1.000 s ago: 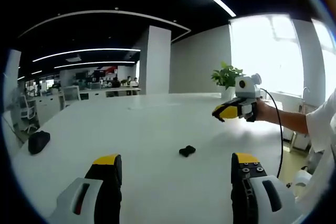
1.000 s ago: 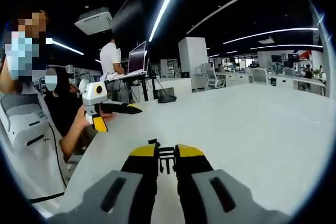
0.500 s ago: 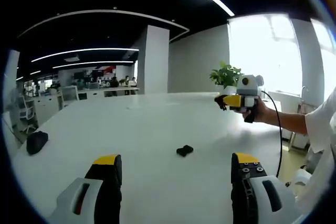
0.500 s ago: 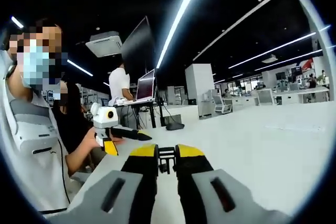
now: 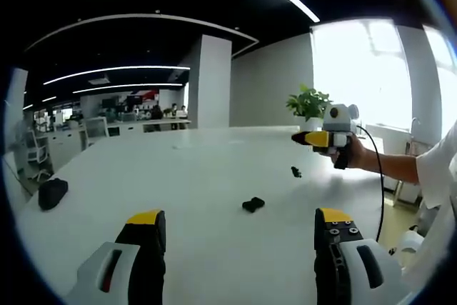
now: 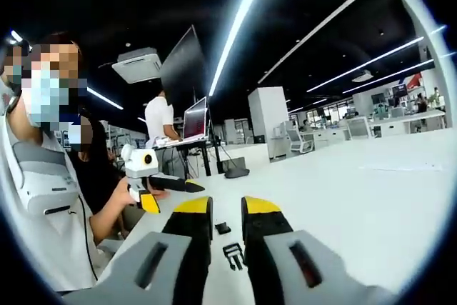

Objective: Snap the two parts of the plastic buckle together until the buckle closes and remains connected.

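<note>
In the left gripper view one black buckle part (image 5: 253, 204) lies on the white table (image 5: 186, 169), just beyond my left gripper (image 5: 239, 223), which is open wide and holds nothing. A smaller pronged buckle part (image 5: 295, 171) sits below my right gripper (image 5: 308, 137), free of it; I cannot tell whether it rests on the table or is in the air. In the right gripper view the pronged part (image 6: 232, 255) shows low between the slightly parted jaws of my right gripper (image 6: 227, 208), untouched by them. The other part (image 6: 223, 228) lies beyond it. The left gripper (image 6: 153, 182) is held at the left.
A black pouch-like object (image 5: 51, 192) lies near the table's left edge and a potted plant (image 5: 308, 103) stands at the far right. A person in white (image 6: 43, 169) holds the grippers. A black object (image 6: 234, 172) and a laptop on a stand (image 6: 193, 130) sit behind.
My right gripper has parted its jaws and let go of the pronged buckle part, which has dropped below it. The left gripper has stayed open and still.
</note>
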Available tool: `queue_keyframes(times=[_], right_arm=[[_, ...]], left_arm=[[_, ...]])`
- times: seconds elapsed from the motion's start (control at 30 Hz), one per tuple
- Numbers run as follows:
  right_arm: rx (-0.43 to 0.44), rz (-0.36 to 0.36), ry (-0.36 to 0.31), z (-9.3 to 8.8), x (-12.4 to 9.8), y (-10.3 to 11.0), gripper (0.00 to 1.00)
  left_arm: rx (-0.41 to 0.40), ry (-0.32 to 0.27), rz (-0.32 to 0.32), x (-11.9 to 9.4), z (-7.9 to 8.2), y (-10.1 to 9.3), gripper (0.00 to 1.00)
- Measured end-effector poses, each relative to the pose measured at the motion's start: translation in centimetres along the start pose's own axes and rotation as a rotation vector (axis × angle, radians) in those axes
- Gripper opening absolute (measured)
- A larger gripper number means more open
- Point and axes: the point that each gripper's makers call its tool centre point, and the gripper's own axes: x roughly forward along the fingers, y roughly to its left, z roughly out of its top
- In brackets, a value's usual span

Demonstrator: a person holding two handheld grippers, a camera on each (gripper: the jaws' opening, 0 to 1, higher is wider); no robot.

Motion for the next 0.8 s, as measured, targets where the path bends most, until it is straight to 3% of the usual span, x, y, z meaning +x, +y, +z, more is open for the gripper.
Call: queue_keyframes(times=[0.27,0.4,0.8], right_arm=[[-0.015,-0.001,0.017,-0.1,-0.1,0.1,0.15],[-0.025,-0.014,0.064,-0.9,-0.1,-0.1,0.17],[-0.065,0.004,0.113,-1.8,0.0,0.4,0.21]], left_arm=[[0.001,-0.005,0.001,0.0,0.3,0.1,0.88],[0.002,-0.004,0.001,0.0,0.3,0.1,0.88],[-0.008,-0.006,-0.006,-0.1,0.1,0.0,0.88]])
